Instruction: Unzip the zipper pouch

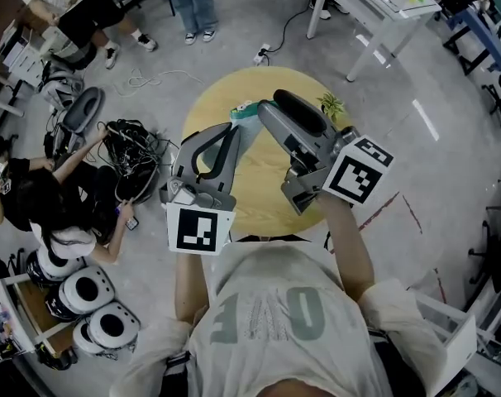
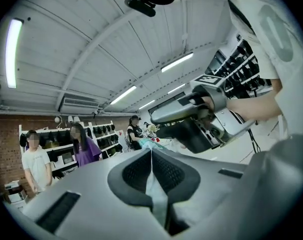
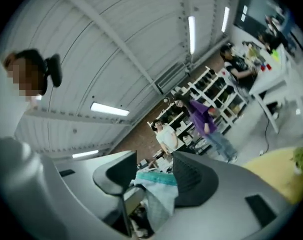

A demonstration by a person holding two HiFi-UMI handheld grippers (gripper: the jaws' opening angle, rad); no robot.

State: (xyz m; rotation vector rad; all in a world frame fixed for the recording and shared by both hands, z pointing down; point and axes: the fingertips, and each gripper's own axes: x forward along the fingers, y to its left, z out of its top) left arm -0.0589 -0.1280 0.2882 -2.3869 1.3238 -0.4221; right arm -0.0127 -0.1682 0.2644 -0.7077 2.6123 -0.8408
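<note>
**At the upper centre of the head view: zipper pouch (image 1: 245,111) between the two gripper tips**

At the upper centre of the head view, over the far part of the round yellow table (image 1: 255,190), only a small teal and pale piece of the pouch shows. It sits directly at the tips of both tools. The left gripper (image 1: 232,131) reaches it from the lower left and the right gripper (image 1: 265,114) from the lower right, so the two make a narrow roof shape with the pouch at the peak. Whether the pouch touches the table, this view does not tell.

In the left gripper view the jaws are pressed together. A thin fold of pale pouch fabric is pinched between the pads and runs from the tips down to the lower centre of the frame.

In the right gripper view the jaws stand spread apart. The pouch lies in the gap between them, at the lower centre of the frame. Its fabric looks loose and crumpled there, not flattened by the pads.

A teal band (image 3: 158,178), apparently the zipper edge, runs across this gap from one jaw to the other. It is nearly level in the frame, with the right end a little lower, so it lies crosswise to the right jaws. Pale fabric hangs below it. The long axis of the whole pouch cannot be read, because the tools hide most of it.
</note>
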